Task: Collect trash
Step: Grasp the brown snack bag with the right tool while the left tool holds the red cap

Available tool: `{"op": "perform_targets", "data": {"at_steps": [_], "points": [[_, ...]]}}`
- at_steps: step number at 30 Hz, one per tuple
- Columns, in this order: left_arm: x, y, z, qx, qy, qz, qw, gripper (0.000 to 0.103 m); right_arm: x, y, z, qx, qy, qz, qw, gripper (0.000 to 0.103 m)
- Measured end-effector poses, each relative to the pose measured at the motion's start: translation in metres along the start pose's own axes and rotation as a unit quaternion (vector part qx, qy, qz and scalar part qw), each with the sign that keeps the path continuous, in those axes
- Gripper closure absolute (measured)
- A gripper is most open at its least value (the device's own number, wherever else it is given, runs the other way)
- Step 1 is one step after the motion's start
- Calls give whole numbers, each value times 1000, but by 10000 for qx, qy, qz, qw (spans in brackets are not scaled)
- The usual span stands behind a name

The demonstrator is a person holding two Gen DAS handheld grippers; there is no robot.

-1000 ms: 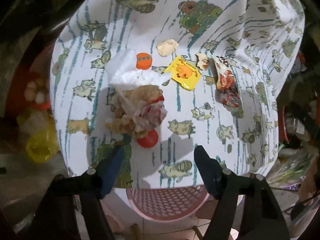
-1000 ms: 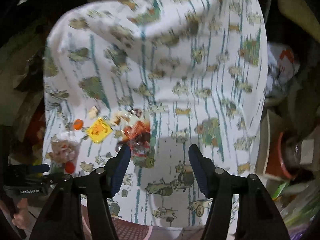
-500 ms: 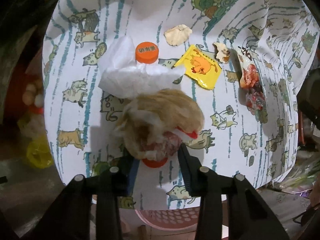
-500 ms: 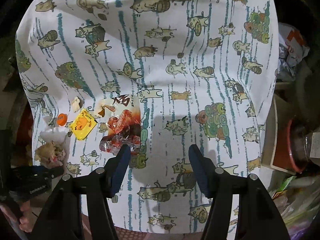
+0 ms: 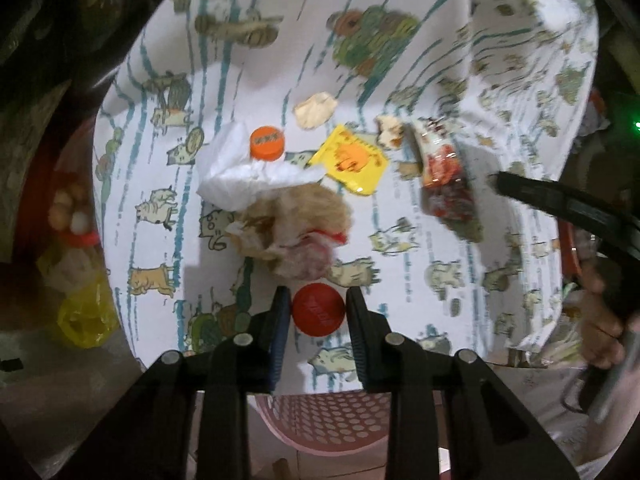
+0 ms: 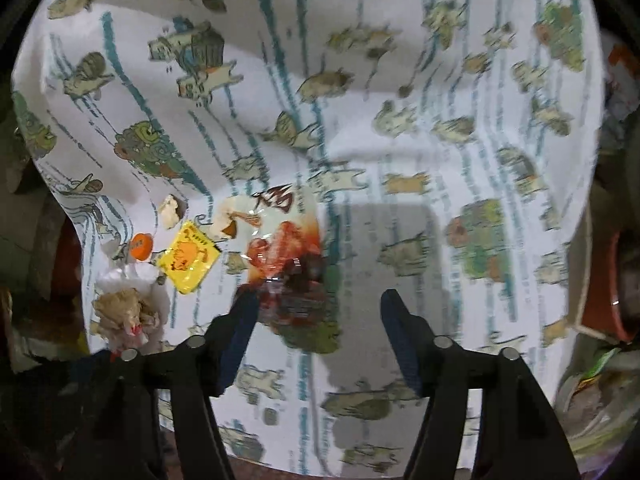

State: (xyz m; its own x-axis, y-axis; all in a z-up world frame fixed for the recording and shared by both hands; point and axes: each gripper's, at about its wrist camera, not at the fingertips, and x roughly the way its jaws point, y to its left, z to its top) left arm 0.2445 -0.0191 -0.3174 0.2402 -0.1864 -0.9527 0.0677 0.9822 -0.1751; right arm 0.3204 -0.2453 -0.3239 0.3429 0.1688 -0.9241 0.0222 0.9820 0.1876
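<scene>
left gripper (image 5: 318,304) is closing, the red cap (image 5: 318,315) between its jaws on the tablecloth (image 5: 420,280); only this view shows that cap. right gripper (image 6: 316,308) is opening, released, above the snack wrapper (image 6: 286,256).

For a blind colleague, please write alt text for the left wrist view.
The left tongs are closing around a red bottle cap on a cartoon-print tablecloth. Beyond lie a crumpled tissue wad, an orange cap, a yellow sachet and a red snack wrapper. The right tongs enter from the right.
</scene>
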Motion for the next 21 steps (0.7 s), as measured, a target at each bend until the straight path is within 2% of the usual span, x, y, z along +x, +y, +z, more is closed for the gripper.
{"op": "perform_targets", "data": {"at_steps": [5, 10, 15, 19, 21], "points": [[-15, 13, 2, -117, -273, -78, 9995, 77, 32, 16, 8, 146, 258, -63, 9995, 28], [-29, 35, 5, -304, -536, 104, 9980, 77, 58, 30, 8, 154, 381, -348, 9985, 26], [-36, 40, 4, -236, -742, 373, 9963, 77, 69, 37, 7, 91, 427, -574, 9974, 20], [-35, 40, 4, -244, -763, 394, 9960, 77, 75, 53, 2, -275, 459, -815, 9952, 20], [-35, 40, 5, -281, -759, 349, 9961, 77, 73, 62, -3, -527, 414, -759, 9949, 32]]}}
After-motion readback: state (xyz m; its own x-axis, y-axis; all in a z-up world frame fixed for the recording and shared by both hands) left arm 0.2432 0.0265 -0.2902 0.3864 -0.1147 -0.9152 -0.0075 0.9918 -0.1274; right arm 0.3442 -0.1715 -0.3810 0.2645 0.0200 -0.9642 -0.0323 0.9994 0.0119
